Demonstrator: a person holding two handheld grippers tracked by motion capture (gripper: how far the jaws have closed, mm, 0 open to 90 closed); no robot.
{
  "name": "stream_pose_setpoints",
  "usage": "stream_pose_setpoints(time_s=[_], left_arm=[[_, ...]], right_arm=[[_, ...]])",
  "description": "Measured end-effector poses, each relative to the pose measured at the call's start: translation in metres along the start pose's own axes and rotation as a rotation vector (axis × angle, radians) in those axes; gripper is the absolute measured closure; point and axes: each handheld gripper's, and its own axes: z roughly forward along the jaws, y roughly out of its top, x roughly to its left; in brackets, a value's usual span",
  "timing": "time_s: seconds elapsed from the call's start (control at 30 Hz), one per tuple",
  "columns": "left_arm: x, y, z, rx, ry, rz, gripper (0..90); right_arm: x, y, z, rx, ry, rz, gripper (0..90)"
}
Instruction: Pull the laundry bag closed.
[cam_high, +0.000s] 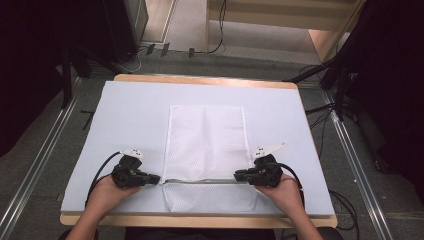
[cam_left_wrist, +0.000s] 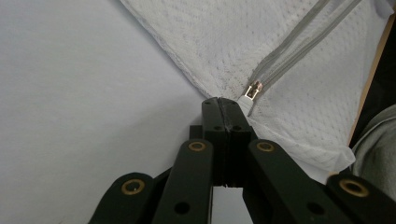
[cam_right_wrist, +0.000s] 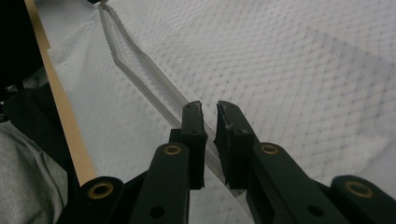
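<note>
My left gripper (cam_left_wrist: 219, 103) has its jaws closed at the mesh bag (cam_high: 206, 135) corner beside the zipper pull (cam_left_wrist: 253, 89); right gripper (cam_right_wrist: 209, 109) jaws straddle the zipper (cam_right_wrist: 140, 70), slightly apart. I judge the zipper partly open.

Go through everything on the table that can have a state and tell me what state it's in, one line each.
Mesh bag: lying flat on the pad.
Zipper: open, its two tracks spread apart.
Zipper slider: at the bag's left end, beside the left gripper's tip.
Left gripper: jaws shut at the bag's edge.
Right gripper: jaws slightly apart over the zipper.
</note>
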Motion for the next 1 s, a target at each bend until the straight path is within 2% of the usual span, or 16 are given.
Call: stream_pose_setpoints(time_s=[0.17, 0.27, 0.37, 0.4, 0.57, 0.63, 0.73, 0.77, 0.8, 0.83, 0.87, 0.9, 0.93, 0.97, 1.0], left_arm=[[-0.003, 0.007, 0.008, 0.003, -0.034, -0.004, 90.0], [-0.005, 0.007, 0.008, 0.003, -0.034, 0.005, 90.0], [-0.005, 0.005, 0.007, -0.002, -0.035, 0.001, 90.0], [-0.005, 0.005, 0.006, -0.005, -0.042, 0.004, 90.0], [-0.004, -0.001, 0.004, -0.018, -0.054, -0.019, 90.0], [-0.004, -0.003, 0.003, -0.015, -0.049, -0.019, 90.0], [-0.004, -0.005, 0.002, -0.019, -0.054, -0.022, 90.0], [-0.004, -0.007, -0.001, -0.037, -0.049, -0.032, 89.6], [-0.004, -0.007, -0.001, -0.037, -0.049, -0.032, 89.4], [-0.002, -0.008, -0.007, -0.062, -0.044, -0.035, 89.3], [-0.002, -0.008, -0.007, -0.062, -0.044, -0.035, 89.0], [-0.001, -0.009, -0.009, -0.08, -0.04, -0.045, 88.8], [0.001, -0.009, -0.012, -0.093, -0.035, -0.056, 88.8], [0.005, -0.011, -0.018, -0.113, -0.021, -0.068, 88.0], [0.005, -0.011, -0.018, -0.113, -0.021, -0.068, 87.5]], right_arm=[[0.007, 0.004, 0.006, 0.002, 0.017, -0.019, 82.9], [0.012, 0.007, 0.01, 0.0, 0.023, -0.04, 83.2], [0.025, 0.017, 0.021, -0.014, 0.027, -0.079, 83.7], [0.025, 0.017, 0.021, -0.014, 0.027, -0.079, 83.7], [0.043, 0.03, 0.036, -0.036, 0.037, -0.11, 84.8], [0.055, 0.038, 0.049, -0.045, 0.051, -0.124, 84.9], [0.063, 0.044, 0.058, -0.045, 0.063, -0.129, 84.9], [0.069, 0.051, 0.068, -0.043, 0.082, -0.134, 84.8], [0.069, 0.051, 0.068, -0.043, 0.082, -0.134, 84.8], [0.075, 0.057, 0.078, -0.039, 0.101, -0.151, 84.6], [0.075, 0.057, 0.078, -0.039, 0.101, -0.151, 84.6], [0.079, 0.063, 0.086, -0.035, 0.111, -0.174, 84.2], [0.079, 0.063, 0.086, -0.035, 0.111, -0.174, 84.2], [0.084, 0.069, 0.092, -0.03, 0.121, -0.204, 80.3], [0.084, 0.069, 0.092, -0.03, 0.121, -0.204, 80.3]])
